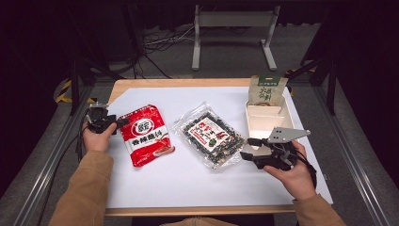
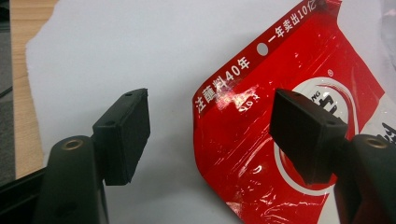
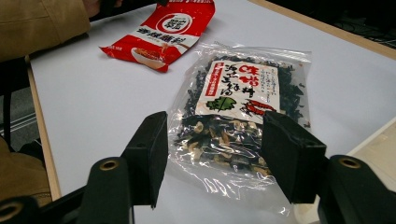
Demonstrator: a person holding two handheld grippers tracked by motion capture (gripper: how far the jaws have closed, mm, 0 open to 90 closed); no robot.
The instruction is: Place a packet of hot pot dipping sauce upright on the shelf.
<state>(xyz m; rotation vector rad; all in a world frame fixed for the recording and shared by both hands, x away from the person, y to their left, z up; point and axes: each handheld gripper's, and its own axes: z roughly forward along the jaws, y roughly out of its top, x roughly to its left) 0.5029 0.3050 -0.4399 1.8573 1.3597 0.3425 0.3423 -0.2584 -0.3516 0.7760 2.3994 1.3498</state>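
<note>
We look down on a table [image 1: 141, 197] covered with a white sheet. At its left edge, our left gripper [image 1: 111, 123] points right toward a red snack packet [image 1: 143, 134], which lies flat on the left half of the sheet. In the left gripper view, its jaws stand apart and released, one over bare white sheet, the other over the packet's corner; the packet's edge lies between them, and neither pad presses on it.

Just right of the red packet, near the middle of the table, lies a clear bag of dark dried seaweed [image 1: 210, 135] with a white and red label. Our right gripper [image 1: 248, 148] sits at the bag's near right corner, pointing left. In the right gripper view, its jaws are spread wide and released, with the bag's near end showing between them, untouched.

At the right side stands a shallow white tray [image 1: 263, 125]. A green and beige packet [image 1: 267, 92] stands upright at the tray's far end.
</note>
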